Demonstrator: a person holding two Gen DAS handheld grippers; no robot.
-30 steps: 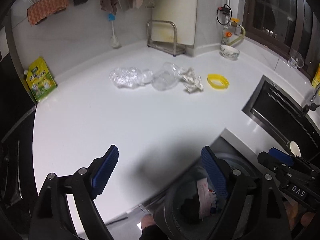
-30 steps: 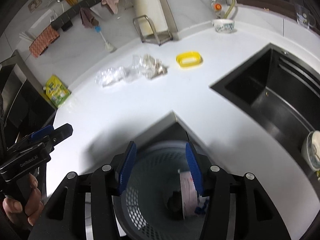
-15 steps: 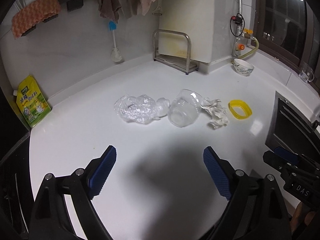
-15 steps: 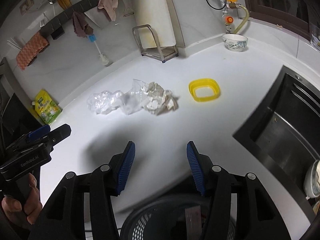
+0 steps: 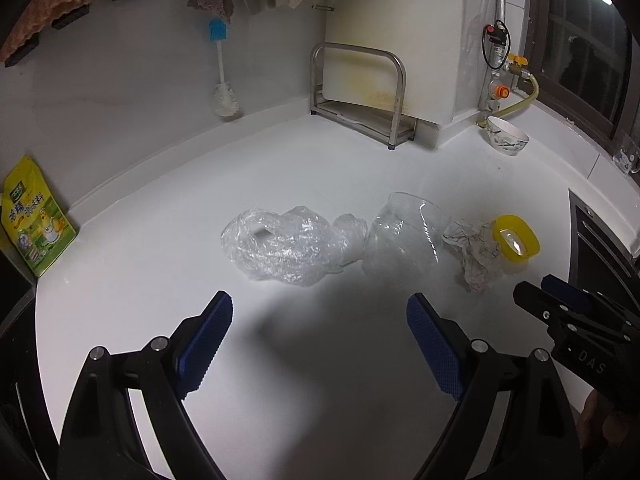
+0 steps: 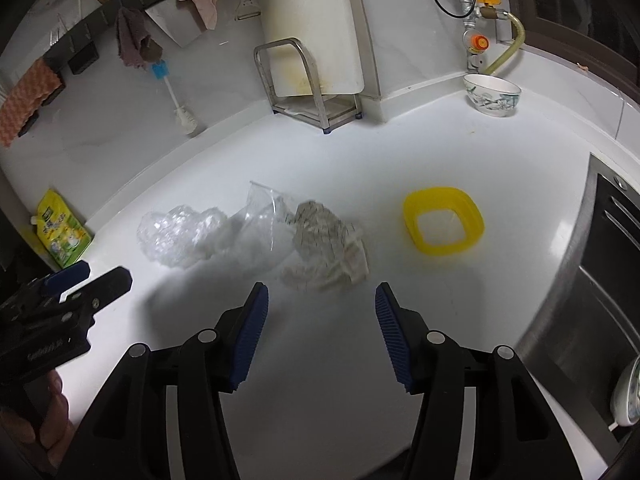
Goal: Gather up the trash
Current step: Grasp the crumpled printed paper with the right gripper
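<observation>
On the white counter lie a crumpled clear plastic bag, a clear plastic cup on its side, a crumpled paper wad and a yellow ring-shaped lid. They also show in the right wrist view: the bag, the cup, the paper wad and the lid. My left gripper is open and empty, just short of the bag and cup. My right gripper is open and empty, just short of the paper wad.
A dark sink is set into the counter at the right. A metal rack with a cutting board, a white bowl, a bottle brush and a yellow-green pouch stand along the back wall.
Both grippers have moved forward from above the trash bin toward the trash on the counter; the bin has left both views. Both stay open.
</observation>
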